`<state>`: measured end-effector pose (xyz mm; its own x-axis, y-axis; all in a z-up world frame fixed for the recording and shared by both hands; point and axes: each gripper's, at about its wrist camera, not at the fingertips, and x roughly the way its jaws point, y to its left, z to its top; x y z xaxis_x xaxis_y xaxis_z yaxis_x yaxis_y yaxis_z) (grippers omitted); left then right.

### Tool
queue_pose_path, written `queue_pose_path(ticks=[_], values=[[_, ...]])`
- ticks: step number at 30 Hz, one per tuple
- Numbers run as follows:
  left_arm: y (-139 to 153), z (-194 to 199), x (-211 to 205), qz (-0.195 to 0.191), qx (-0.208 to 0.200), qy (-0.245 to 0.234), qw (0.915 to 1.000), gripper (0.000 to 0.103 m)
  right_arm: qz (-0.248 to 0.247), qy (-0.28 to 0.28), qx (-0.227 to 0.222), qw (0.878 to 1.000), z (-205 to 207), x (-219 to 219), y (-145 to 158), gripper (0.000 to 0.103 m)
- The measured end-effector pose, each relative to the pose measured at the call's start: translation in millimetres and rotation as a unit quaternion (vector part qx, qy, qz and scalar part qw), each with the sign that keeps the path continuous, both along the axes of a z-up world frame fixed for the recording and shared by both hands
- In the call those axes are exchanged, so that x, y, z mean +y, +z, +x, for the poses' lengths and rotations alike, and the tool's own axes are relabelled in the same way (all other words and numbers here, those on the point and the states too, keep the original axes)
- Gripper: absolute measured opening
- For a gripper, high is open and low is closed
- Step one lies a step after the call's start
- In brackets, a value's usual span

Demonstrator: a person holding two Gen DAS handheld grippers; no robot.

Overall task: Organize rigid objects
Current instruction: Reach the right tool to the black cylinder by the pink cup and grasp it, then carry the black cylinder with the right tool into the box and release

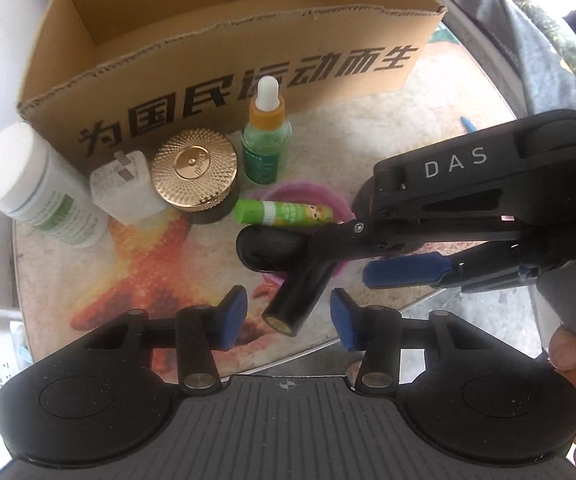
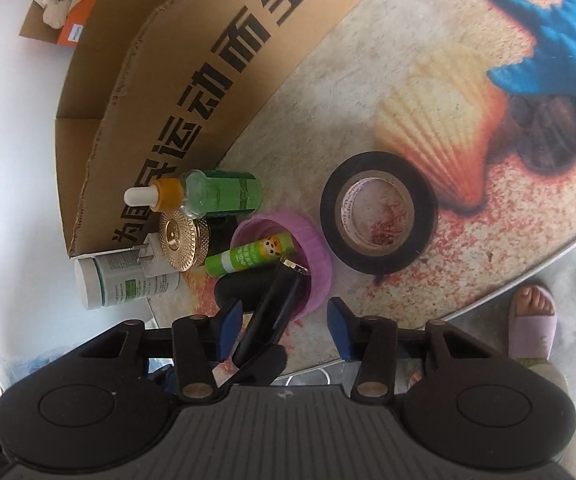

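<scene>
**A:** Well, where is the black cylinder (image 1: 302,292) sitting?

**B:** It lies tilted over the pink cup (image 2: 322,264) near the middle of the table (image 2: 488,264). Its brass-coloured end sticks out toward the near edge.

**A:** Has either claw got it?

**B:** Not gripped. The left claw (image 1: 290,312) stands partly open astride the brass end, with a gap at each pad. The right claw (image 2: 283,320) reaches in from the right, also partly open. The cylinder runs between its fingers, close to one pad and clear of the other. I cannot tell whether that nearer pad touches it.

**A:** And the rest?

**B:** A green glue stick (image 1: 283,212) lies across the cup's rim. Left of the cup, a white jar (image 1: 35,184), a white plug charger (image 1: 123,192), a gold-lidded jar (image 1: 195,172) and a green dropper bottle (image 1: 265,148) line the near wall of the open cardboard box (image 1: 223,80). A black tape roll (image 2: 380,212) lies flat to the right of the cup.
</scene>
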<state>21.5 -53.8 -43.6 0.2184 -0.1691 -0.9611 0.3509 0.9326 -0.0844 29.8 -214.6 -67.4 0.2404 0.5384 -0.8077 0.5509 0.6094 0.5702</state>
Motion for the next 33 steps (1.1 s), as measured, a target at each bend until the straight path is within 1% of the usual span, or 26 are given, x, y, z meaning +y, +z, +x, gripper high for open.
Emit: queue_pose_path(ticks=[2, 3, 8, 10, 12, 16, 17, 21, 25, 28, 30, 33], values=[[-4.1, 3.8, -2.9, 0.004, 0.010, -0.007, 0.9999, 0.040, 0.008, 0.003, 0.013, 1.000, 5.3, 0.1, -4.7, 0.045], [-5.9, 5.3, -4.3, 0.006, 0.014, -0.011, 0.9998, 0.036, 0.010, 0.004, 0.018, 1.000, 7.0, 0.6, -7.5, 0.042], [-10.1, 7.6, -9.4, 0.008, 0.030, -0.024, 0.9992, 0.029, 0.027, 0.003, 0.031, 0.999, 12.9, 4.3, -18.0, 0.039], [-10.3, 7.0, -11.4, 0.004, 0.034, -0.027, 0.9990, 0.025, 0.034, 0.004, 0.032, 0.999, 12.8, 4.1, -20.4, 0.036], [-8.5, 5.1, -14.5, 0.003, 0.033, -0.033, 0.9989, 0.022, 0.045, 0.001, 0.033, 0.998, 14.2, 2.4, -21.9, 0.029], [0.6, -1.9, -21.4, 0.007, 0.019, -0.042, 0.9989, 0.021, 0.048, 0.003, 0.027, 0.998, 14.1, 1.8, -16.3, 0.026], [2.7, -3.1, -21.9, 0.007, 0.018, -0.042, 0.9989, 0.021, 0.053, 0.002, 0.026, 0.998, 14.9, -0.9, -15.4, 0.024], [14.6, -8.1, -22.0, 0.003, 0.015, -0.037, 0.9992, 0.021, 0.068, -0.001, 0.022, 0.997, 11.1, -8.8, -11.2, 0.024], [32.6, -10.8, -22.4, 0.005, 0.001, -0.038, 0.9993, 0.021, 0.082, -0.001, 0.010, 0.997, 9.7, -20.1, 2.4, 0.024], [52.2, -3.8, -26.2, 0.006, -0.011, -0.032, 0.9994, 0.021, 0.091, 0.003, 0.000, 0.996, 13.4, -24.2, 16.7, 0.024], [65.7, -0.2, -30.2, 0.007, -0.027, -0.026, 0.9993, 0.021, 0.093, 0.010, -0.012, 0.996, 19.0, -22.8, 34.1, 0.024], [95.6, 4.0, -29.2, 0.005, -0.063, -0.016, 0.9979, 0.021, 0.080, 0.039, -0.051, 0.995, 35.0, -20.5, 71.6, 0.024]])
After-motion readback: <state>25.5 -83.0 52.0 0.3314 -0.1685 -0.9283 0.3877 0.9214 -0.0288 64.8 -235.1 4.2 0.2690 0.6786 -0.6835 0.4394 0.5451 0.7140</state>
